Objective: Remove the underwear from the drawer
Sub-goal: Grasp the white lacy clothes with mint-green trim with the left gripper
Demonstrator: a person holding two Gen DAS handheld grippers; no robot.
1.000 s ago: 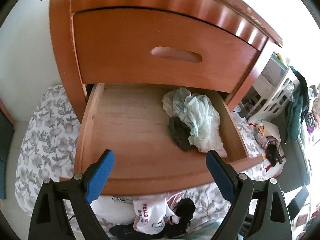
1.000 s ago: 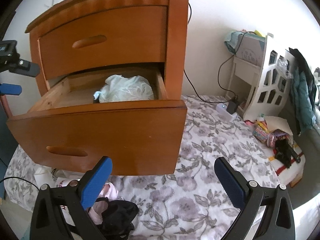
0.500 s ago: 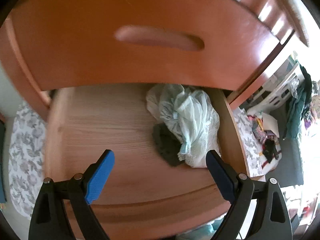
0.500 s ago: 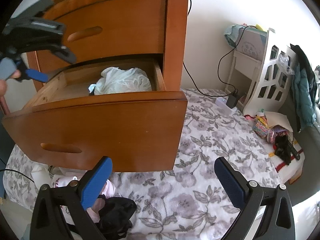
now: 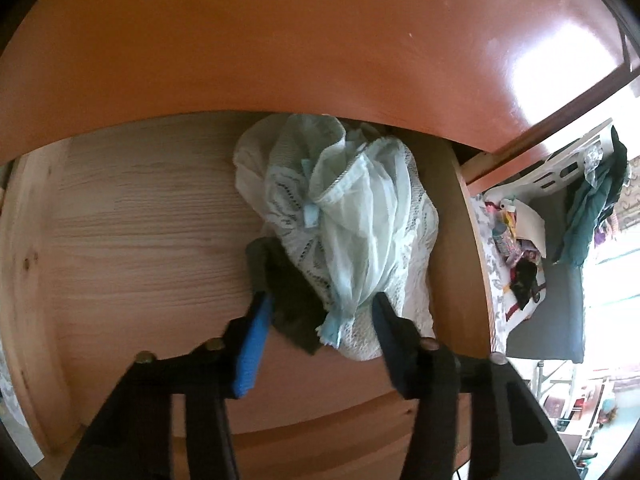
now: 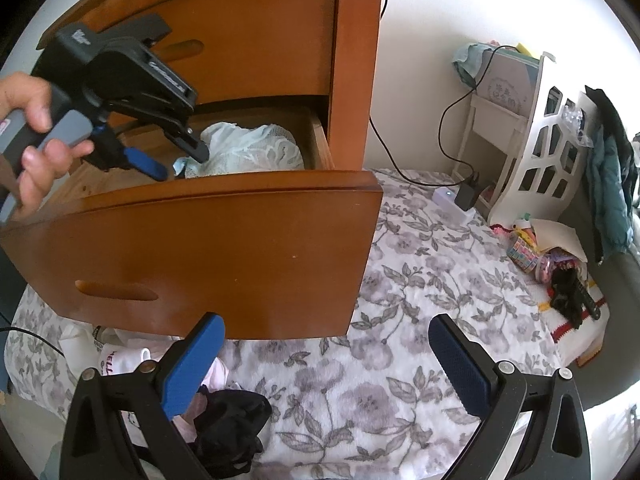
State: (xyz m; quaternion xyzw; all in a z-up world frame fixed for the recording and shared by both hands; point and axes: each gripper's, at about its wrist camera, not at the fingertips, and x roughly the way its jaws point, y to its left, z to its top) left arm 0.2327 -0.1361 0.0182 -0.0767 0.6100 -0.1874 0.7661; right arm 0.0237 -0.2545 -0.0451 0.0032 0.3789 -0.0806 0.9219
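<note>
Reaching deeper than before, left gripper (image 5: 320,308) closing around underwear (image 5: 352,216).

White wall (image 6: 420,40), floral bedspread (image 6: 420,280), white shelf (image 6: 536,152), bright daylight

Underwear (image 5: 352,216) in drawer (image 5: 132,216) – right side.

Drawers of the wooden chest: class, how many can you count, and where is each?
2. The upper drawer is shut; the lower drawer below it is pulled open, clothes inside. Others may lie out of view.
</note>
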